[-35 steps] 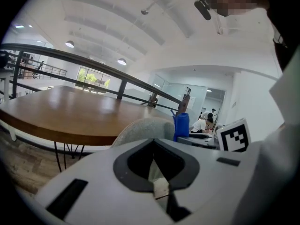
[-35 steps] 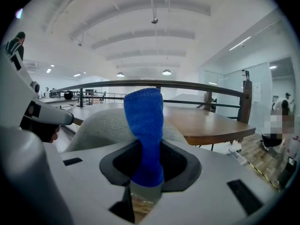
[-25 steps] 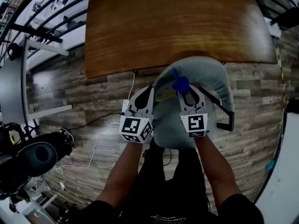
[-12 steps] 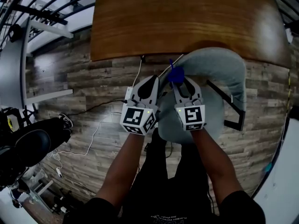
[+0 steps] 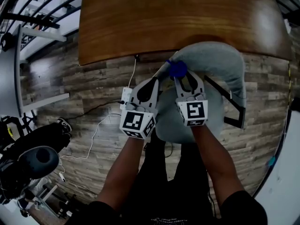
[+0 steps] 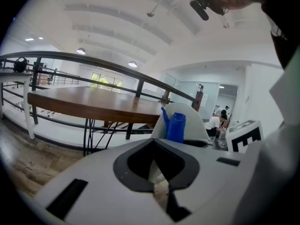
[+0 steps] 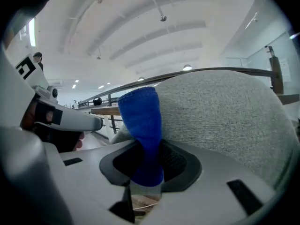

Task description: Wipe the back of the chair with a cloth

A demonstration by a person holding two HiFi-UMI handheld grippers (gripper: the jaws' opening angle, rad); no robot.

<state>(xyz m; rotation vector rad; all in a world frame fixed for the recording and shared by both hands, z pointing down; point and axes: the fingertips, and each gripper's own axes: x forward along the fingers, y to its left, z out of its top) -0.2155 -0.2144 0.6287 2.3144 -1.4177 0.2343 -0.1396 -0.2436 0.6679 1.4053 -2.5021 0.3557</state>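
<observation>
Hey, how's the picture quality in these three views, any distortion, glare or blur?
Head view: heavy fisheye bend, the wooden table curves at its edges. Left gripper view: black round vignette, bright pale ceiling. Right gripper view: blue cloth and grey chair back crisp up close, ceiling washed out.

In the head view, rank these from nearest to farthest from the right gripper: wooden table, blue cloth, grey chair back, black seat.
1. blue cloth: clamped in the right gripper.
2. grey chair back: right beneath it.
3. wooden table: ahead, past the chair.
4. black seat: far off, lower left.
</observation>
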